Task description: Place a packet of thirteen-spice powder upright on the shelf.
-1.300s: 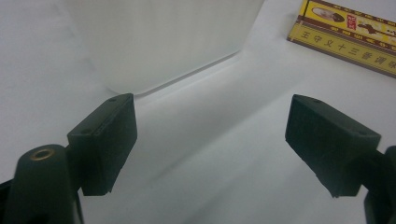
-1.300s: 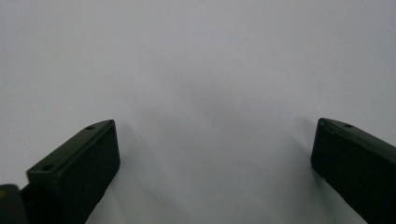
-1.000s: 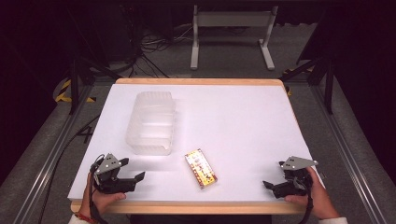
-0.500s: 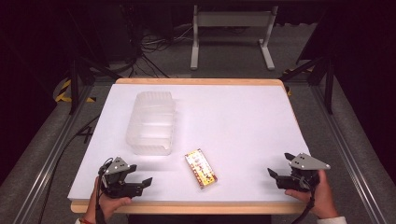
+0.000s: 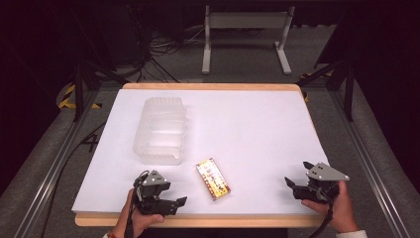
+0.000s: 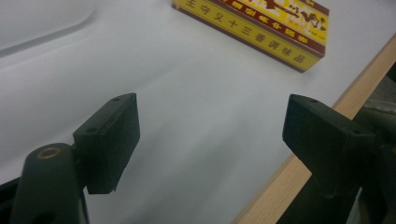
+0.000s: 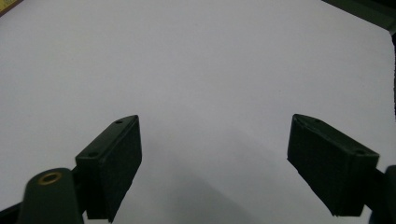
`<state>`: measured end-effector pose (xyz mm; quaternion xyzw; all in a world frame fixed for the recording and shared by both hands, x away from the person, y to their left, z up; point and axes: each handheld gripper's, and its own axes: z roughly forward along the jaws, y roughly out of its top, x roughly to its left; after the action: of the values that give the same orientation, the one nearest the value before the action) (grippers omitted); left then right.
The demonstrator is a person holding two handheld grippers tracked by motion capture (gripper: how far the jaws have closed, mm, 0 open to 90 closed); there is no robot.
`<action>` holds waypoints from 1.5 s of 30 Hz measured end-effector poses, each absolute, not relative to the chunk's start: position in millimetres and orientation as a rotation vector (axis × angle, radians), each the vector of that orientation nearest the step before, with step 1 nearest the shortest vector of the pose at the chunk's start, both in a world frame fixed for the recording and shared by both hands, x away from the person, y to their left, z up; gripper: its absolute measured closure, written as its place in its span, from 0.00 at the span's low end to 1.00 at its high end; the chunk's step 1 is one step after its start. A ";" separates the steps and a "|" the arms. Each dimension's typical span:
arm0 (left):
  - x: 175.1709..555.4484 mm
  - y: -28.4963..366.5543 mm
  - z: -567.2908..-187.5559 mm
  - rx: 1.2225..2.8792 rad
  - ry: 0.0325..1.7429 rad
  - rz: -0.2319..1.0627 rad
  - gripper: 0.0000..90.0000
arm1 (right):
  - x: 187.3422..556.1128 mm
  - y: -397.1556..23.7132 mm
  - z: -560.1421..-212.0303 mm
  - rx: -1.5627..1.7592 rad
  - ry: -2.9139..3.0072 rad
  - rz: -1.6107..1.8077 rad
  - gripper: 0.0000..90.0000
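Observation:
A flat yellow and red box (image 5: 213, 178) with printed characters lies near the table's front middle. My left gripper (image 5: 177, 202) is low at the front edge, just left of the box, pointing right. In the left gripper view the box (image 6: 261, 23) lies ahead of the jaws. My left gripper (image 6: 212, 112) is open; its jaws have just been closing with nothing between them. My right gripper (image 5: 293, 182) is at the front right, pointing left. My right gripper (image 7: 210, 130) is open over bare white surface; its jaws have narrowed within the last second and hold nothing.
A clear ribbed plastic container (image 5: 161, 130) stands left of centre, behind the left gripper. The white table top (image 5: 247, 124) has a wooden rim (image 6: 289, 186) close under the left gripper. A metal stand (image 5: 245, 29) and cables lie on the floor beyond.
The left hand has slid right along the front edge toward the box. The right gripper has stayed about where it was.

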<state>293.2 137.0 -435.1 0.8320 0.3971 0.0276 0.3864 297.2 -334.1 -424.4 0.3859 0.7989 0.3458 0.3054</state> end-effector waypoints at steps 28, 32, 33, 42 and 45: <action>338.8 27.8 -419.5 1.940 1.397 0.028 0.17 | 298.2 -331.5 -432.9 1.005 2.143 0.859 0.20; 343.8 16.4 -423.3 1.945 1.453 0.057 0.17 | 299.3 -329.9 -435.1 1.005 2.158 0.840 0.19; 345.8 13.8 -424.7 1.957 1.459 0.057 0.17 | 299.3 -329.6 -435.3 1.005 2.162 0.842 0.19; 365.0 -9.7 -428.5 2.071 1.472 0.070 0.21 | 299.5 -329.4 -436.3 1.005 2.172 0.842 0.19; 369.8 -17.9 -428.1 2.125 1.455 0.118 0.22 | 299.8 -329.2 -437.4 1.006 2.180 0.827 0.19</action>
<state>369.8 -17.9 -428.1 0.7917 0.5421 0.0441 0.2783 299.8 -329.2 -437.4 0.3785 0.8198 0.3109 0.2967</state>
